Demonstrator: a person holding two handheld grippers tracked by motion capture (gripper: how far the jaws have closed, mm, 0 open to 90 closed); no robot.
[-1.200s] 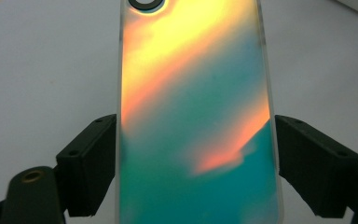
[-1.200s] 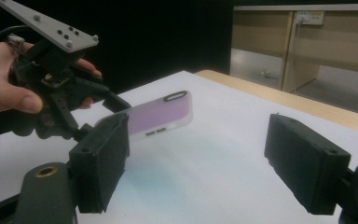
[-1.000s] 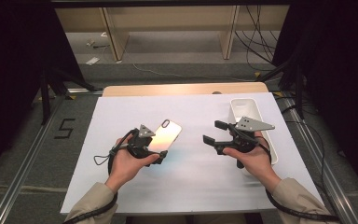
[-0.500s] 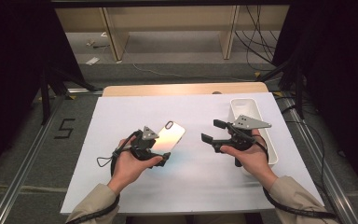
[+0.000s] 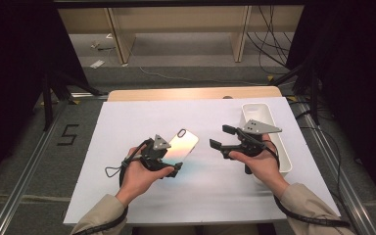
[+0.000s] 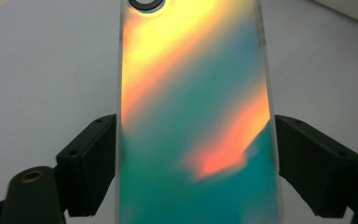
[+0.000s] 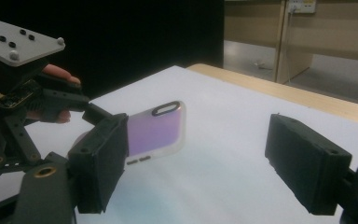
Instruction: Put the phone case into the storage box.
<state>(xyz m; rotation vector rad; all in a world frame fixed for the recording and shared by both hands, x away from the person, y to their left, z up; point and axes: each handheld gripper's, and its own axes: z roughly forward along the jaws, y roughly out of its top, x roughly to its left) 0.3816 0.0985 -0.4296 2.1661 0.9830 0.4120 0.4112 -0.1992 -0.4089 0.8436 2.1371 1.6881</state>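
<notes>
**A:** Not much has changed since a second ago: the left gripper (image 5: 169, 159) has eased the phone case (image 5: 181, 147) a touch toward the bench's (image 5: 127, 127) centre, and the right gripper (image 5: 223, 137) hasn't budged.

**B:** So where's the case right now?

**A:** Held off the white bench by the left gripper, camera-hole end pointing to about 1 o'clock in the high view. In the left gripper view the fingers (image 6: 88, 163) pinch it across its long edges, one pad per side. The right fingers (image 7: 307, 163) are spread with nothing between them, aimed toward 9 o'clock at the case.

**B:** What could go sideways?

**A:** My guess: the grip sits near the bottom end, so most of the case sticks out past the pads. It's a thin glossy shell, so a bump from the right gripper coming in could twist it out. Squeeze harder and it might bow and pop free onto the bench.

**B:** Count?

**A:** One case, one white tray (image 5: 274, 147) at 3 o'clock, two grippers, two hands.
</notes>
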